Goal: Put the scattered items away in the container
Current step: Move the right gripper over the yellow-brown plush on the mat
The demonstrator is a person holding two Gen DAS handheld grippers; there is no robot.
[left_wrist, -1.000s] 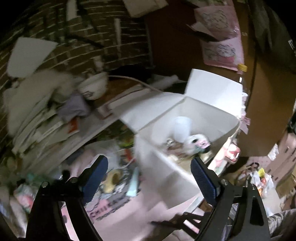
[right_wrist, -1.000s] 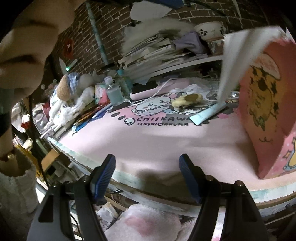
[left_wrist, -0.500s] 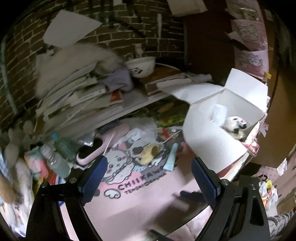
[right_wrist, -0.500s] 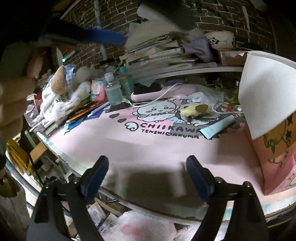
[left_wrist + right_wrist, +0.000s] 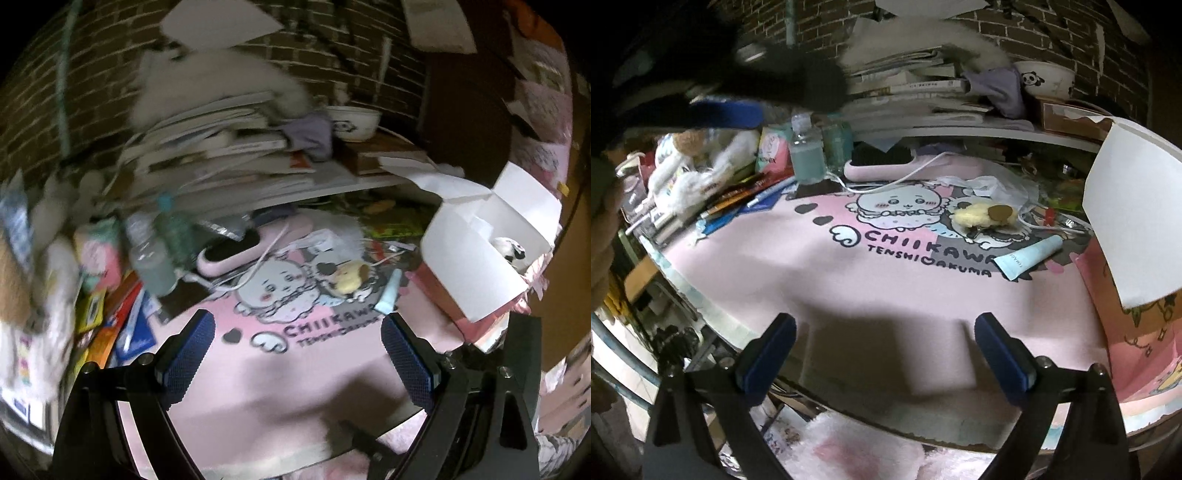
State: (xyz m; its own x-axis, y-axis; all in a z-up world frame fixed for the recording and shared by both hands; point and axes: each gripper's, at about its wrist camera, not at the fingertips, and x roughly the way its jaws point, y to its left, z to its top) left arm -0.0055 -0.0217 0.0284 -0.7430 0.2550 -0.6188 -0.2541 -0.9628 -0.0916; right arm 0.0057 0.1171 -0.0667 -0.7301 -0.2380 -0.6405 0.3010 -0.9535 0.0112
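Note:
A pink box (image 5: 476, 288) with white flaps stands open at the right end of the pink desk mat (image 5: 295, 376); a black-and-white plush (image 5: 511, 251) lies inside it. A yellow plush toy (image 5: 349, 277) and a pale blue tube (image 5: 389, 293) lie on the mat beside the box. My left gripper (image 5: 297, 321) hangs open and empty above the mat, short of both. In the right wrist view the toy (image 5: 979, 216) and tube (image 5: 1028, 256) lie far ahead of my right gripper (image 5: 885, 321). Its jaws are opening with nothing between them, near the mat's front edge. The box (image 5: 1137, 354) is at the right.
Two clear bottles (image 5: 809, 155), a pink device with a white cable (image 5: 882, 170), pens and booklets (image 5: 738, 199) and a white plush (image 5: 687, 173) crowd the mat's back left. A shelf holds stacked books (image 5: 923, 96) and a panda bowl (image 5: 1045, 79). A blurred blue pad (image 5: 727, 114) crosses the upper left.
The left wrist view swung from over the box to the mat, so the box now sits at its right edge. The right gripper's jaws spread wider and it shifted slightly along the mat.

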